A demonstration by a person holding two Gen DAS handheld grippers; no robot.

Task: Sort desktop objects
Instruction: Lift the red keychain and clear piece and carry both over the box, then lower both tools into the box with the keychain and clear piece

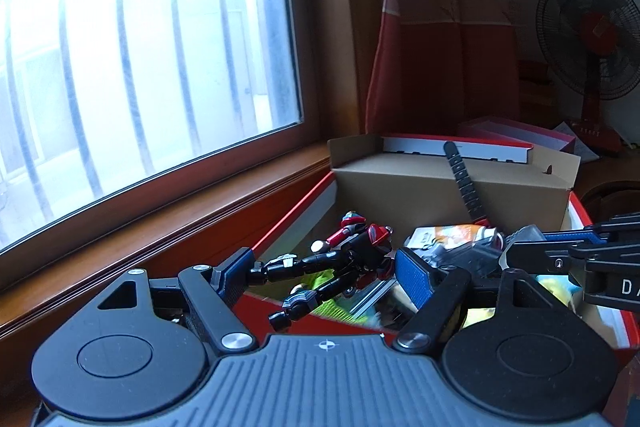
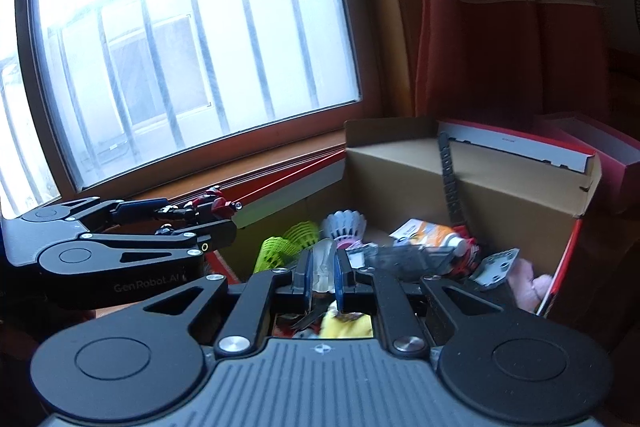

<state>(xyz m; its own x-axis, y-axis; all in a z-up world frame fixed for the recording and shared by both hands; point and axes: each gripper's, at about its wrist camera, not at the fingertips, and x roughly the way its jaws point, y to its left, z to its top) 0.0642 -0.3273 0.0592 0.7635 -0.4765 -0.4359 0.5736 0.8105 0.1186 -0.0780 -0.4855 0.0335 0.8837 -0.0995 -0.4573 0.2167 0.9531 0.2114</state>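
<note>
A red and black robot figure [image 1: 344, 259] hangs between the wide-apart fingers of my left gripper [image 1: 326, 277], over the red cardboard box [image 1: 296, 211]; whether a finger still touches it I cannot tell. From the right wrist the left gripper [image 2: 224, 221] shows at the box's left rim with the figure [image 2: 208, 209] at its tips. My right gripper [image 2: 322, 273] is shut on a clear plastic piece [image 2: 324, 259] above the box [image 2: 520, 195]; it enters the left view [image 1: 516, 253] from the right.
The box holds green shuttlecocks [image 2: 286, 247], a white shuttlecock [image 2: 346, 225], an orange-white packet [image 2: 432, 235], a black strap [image 2: 450, 187], a grey part [image 2: 496, 267] and something pink [image 2: 532, 287]. A window sill [image 1: 160, 227] runs left, a curtain [image 1: 440, 27] behind, a fan [image 1: 592, 43] far right.
</note>
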